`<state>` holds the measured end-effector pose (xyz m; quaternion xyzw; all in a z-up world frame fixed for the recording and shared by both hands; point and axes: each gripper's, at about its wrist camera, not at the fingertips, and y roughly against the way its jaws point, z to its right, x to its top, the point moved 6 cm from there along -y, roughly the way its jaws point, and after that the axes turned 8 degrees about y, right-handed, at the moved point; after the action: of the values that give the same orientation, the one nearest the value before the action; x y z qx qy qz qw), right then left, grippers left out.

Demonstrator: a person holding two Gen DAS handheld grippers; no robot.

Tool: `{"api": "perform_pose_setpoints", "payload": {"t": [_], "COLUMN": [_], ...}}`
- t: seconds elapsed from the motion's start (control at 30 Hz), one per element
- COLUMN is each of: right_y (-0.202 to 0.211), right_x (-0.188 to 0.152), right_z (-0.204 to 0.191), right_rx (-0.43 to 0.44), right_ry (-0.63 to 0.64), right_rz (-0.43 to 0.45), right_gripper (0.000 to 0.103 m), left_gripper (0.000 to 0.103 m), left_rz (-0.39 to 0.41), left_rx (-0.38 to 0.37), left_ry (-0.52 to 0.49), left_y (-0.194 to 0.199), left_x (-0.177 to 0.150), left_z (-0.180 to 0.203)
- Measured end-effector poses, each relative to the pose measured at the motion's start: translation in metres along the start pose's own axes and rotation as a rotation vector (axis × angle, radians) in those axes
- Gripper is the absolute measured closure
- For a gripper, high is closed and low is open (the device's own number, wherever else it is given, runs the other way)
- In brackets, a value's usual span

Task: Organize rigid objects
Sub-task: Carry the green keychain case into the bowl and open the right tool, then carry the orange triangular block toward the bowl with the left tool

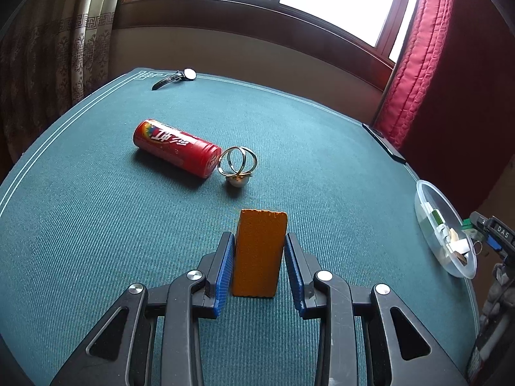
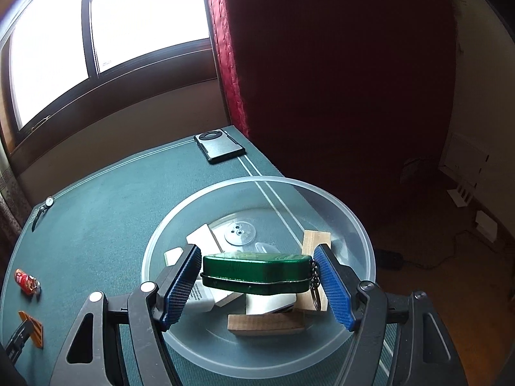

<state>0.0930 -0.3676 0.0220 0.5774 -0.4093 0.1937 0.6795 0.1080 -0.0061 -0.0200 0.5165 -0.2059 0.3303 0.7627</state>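
Observation:
An orange block (image 1: 259,257) stands upright on the green table cloth (image 1: 96,241), and my left gripper (image 1: 258,236) is shut on its two sides. The same block (image 2: 32,326) shows small at the lower left of the right wrist view. My right gripper (image 2: 256,251) is shut on a green tin (image 2: 257,271) with a key chain at its right end, held lengthwise over a clear plastic bowl (image 2: 354,222). In the bowl lie wooden blocks (image 2: 265,323) and white pieces (image 2: 206,238). The left wrist view shows the right gripper (image 1: 492,231) beside that bowl (image 1: 431,193).
A red can (image 1: 175,148) lies on its side mid-table, with metal rings and a small ball (image 1: 238,164) at its near end. A wristwatch (image 1: 178,77) lies at the far left corner, a dark phone (image 2: 219,146) at the far right edge. Red curtain hangs right.

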Motion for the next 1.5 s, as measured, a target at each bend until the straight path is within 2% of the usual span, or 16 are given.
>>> {"api": "perform_pose_setpoints", "payload": {"t": [0.07, 0.53, 0.73, 0.9, 1.07, 1.23, 1.37, 1.5], "right_y": [0.000, 0.023, 0.037, 0.046, 0.047, 0.048, 0.047, 0.045], "right_x": [-0.001, -0.033, -0.035, -0.033, -0.038, -0.046, -0.052, -0.059], "right_z": [0.003, 0.031, 0.035, 0.037, 0.039, 0.044, 0.045, 0.040], "right_rx": [0.008, -0.026, -0.040, -0.045, -0.042, -0.039, -0.027, 0.000], "right_ry": [-0.017, -0.045, -0.034, -0.028, -0.019, -0.023, -0.024, -0.008], "right_rz": [-0.004, -0.003, 0.046, 0.092, 0.107, 0.114, 0.113, 0.103], "right_gripper": [0.024, 0.024, 0.024, 0.024, 0.024, 0.024, 0.024, 0.023], "left_gripper": [0.070, 0.070, 0.070, 0.070, 0.070, 0.070, 0.069, 0.069], "left_rz": [-0.001, -0.022, -0.037, -0.031, -0.045, -0.040, -0.016, -0.036], "left_rx": [-0.003, -0.006, -0.057, -0.091, -0.116, -0.092, -0.019, 0.035], "left_ry": [-0.003, -0.021, -0.047, -0.108, -0.145, -0.166, -0.149, -0.128], "left_y": [0.001, 0.005, 0.011, 0.017, 0.017, 0.017, 0.014, 0.003], "left_x": [-0.001, -0.007, -0.010, -0.012, -0.018, -0.023, -0.021, -0.021], "left_z": [0.001, 0.011, 0.037, 0.068, 0.091, 0.100, 0.086, 0.070]}}
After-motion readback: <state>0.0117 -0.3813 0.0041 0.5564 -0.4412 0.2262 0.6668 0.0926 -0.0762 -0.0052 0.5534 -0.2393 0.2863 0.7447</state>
